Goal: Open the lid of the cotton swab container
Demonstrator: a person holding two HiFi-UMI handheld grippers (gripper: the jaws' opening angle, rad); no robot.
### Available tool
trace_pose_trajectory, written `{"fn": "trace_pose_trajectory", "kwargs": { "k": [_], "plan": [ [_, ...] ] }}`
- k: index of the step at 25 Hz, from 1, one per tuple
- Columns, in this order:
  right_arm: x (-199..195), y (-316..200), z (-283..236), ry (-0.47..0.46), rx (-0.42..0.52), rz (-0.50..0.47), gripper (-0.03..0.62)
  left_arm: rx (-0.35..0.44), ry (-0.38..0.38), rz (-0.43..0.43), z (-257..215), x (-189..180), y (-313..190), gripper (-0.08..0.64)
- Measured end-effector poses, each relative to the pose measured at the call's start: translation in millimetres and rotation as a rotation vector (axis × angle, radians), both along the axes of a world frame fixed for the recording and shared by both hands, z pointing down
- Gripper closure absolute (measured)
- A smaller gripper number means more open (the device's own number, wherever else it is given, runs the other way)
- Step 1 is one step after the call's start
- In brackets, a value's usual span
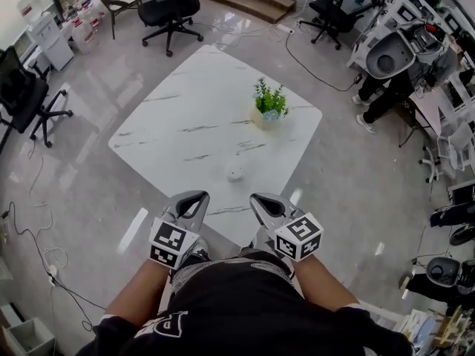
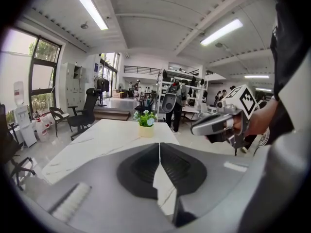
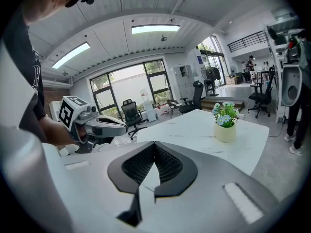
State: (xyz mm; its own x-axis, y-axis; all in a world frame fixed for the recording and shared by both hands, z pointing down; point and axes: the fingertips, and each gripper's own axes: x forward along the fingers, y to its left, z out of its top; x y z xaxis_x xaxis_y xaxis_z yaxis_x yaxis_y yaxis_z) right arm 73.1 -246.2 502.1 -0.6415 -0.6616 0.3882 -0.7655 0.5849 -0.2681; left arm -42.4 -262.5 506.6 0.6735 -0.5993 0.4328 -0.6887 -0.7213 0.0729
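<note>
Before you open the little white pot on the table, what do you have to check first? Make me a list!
1. Cotton swab container stands on the table: ok.
2. Container closed: cannot tell, too small.
3. Left gripper open to grab: not ok, shut, empty.
4. Right gripper open to grab: not ok, shut, empty.
5. Both at the container: not ok, short of it.
6. Plant out of the way: ok.

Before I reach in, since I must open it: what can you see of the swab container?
The container is small, round and white, plastic by its look. It stands alone on the white marbled table, between the plant and the person. Nothing touches it: the left tool and right tool, both shut, are held short of it. It shows only in the head view, too small to make out its lid.
</note>
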Motion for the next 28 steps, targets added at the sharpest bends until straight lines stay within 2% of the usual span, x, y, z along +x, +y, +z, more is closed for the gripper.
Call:
{"fn": "trace_pose_trajectory", "kwargs": {
  "k": [13, 28],
  "plan": [
    [15.4, -0.1, 4.3, -0.034, 0.005, 0.022, 0.592, 0.029, -0.031, 0.038, -1.5, 19.9, 1.2, 0.497],
    [17.3, 3.4, 2.3, -0.025, 0.005, 0.044, 0.592, 0.030, -0.017, 0.079, -1.9, 23.3, 0.7, 0.495]
  ]
}}
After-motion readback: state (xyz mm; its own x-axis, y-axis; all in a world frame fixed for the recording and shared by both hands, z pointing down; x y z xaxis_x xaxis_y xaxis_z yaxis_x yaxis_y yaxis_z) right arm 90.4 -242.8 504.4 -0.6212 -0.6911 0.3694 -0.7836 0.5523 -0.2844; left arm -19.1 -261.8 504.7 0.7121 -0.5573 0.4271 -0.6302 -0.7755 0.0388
